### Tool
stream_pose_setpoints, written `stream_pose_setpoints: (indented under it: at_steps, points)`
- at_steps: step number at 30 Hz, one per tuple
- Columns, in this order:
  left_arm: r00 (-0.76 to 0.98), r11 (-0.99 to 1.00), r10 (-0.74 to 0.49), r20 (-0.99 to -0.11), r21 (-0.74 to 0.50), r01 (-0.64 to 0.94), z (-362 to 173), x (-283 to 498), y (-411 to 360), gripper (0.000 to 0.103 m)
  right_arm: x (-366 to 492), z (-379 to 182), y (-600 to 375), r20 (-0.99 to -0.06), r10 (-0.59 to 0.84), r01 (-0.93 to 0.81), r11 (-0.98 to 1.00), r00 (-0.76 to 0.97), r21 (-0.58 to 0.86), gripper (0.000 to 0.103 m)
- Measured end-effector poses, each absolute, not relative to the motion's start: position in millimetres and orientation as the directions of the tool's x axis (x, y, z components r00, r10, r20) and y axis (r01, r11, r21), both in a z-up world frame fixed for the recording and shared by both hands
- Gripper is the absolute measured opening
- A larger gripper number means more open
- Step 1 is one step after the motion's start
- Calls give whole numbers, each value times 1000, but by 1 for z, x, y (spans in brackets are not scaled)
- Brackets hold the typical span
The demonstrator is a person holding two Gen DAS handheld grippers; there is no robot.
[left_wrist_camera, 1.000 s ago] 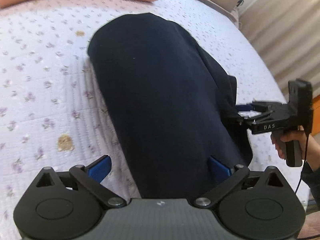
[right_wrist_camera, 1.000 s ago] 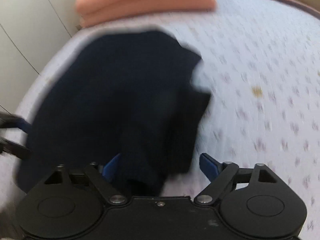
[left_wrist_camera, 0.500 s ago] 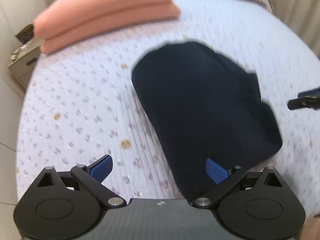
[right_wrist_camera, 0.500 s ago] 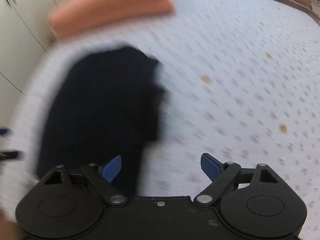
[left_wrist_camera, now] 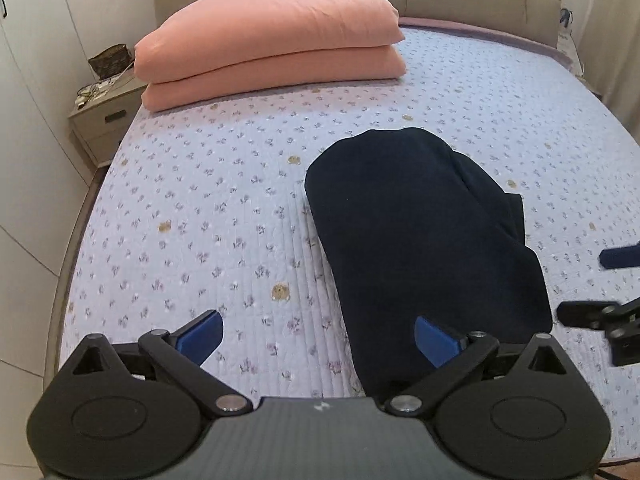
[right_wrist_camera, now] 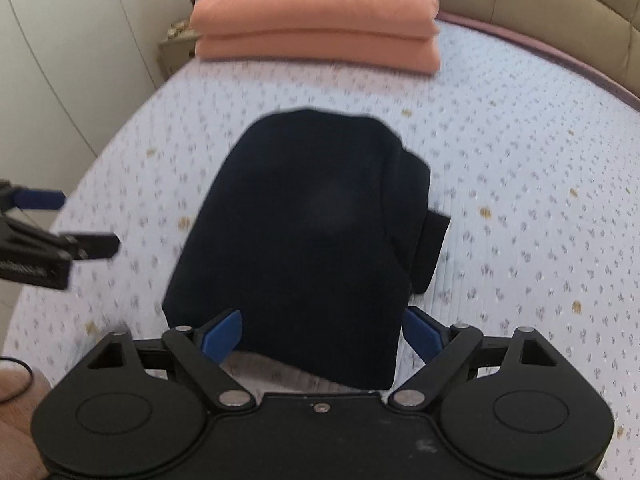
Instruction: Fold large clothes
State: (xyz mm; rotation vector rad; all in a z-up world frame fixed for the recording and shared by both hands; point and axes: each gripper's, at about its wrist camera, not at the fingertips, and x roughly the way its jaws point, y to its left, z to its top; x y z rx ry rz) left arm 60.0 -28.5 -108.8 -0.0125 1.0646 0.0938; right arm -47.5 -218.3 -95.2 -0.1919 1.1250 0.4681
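A dark navy garment (left_wrist_camera: 424,232) lies folded into a compact bundle on the bed; it also shows in the right wrist view (right_wrist_camera: 304,236). My left gripper (left_wrist_camera: 320,336) is open and empty, held back above the bed at the bundle's near left corner. My right gripper (right_wrist_camera: 320,334) is open and empty, its jaws wide either side of the bundle's near edge, not holding it. The right gripper's fingers (left_wrist_camera: 588,312) show at the right edge of the left wrist view. The left gripper's fingers (right_wrist_camera: 90,246) show at the left edge of the right wrist view.
The bed has a pale floral quilt (left_wrist_camera: 208,216). Two folded salmon-pink blankets (left_wrist_camera: 268,60) are stacked at the head, before a padded beige headboard (left_wrist_camera: 480,4). A bedside table (left_wrist_camera: 106,116) with clutter stands at the left, next to white wardrobe doors (right_wrist_camera: 60,64).
Both grippers have drawn back and up from the garment, so more of the bed shows. The right gripper no longer has cloth between its fingers. The bundle lies still.
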Motion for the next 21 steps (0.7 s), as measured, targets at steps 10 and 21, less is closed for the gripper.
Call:
stream_pose_setpoints:
  at_steps: [10, 21]
  points:
    - [438, 998, 19, -899, -11, -66, -119, 59, -34, 103, -53, -97, -222, -904, 277, -422, 898, 325, 123, 103]
    - [425, 997, 28, -905, -5, -76, -120, 58, -32, 103, -53, -97, -225, -905, 254, -407, 908, 341, 101, 103]
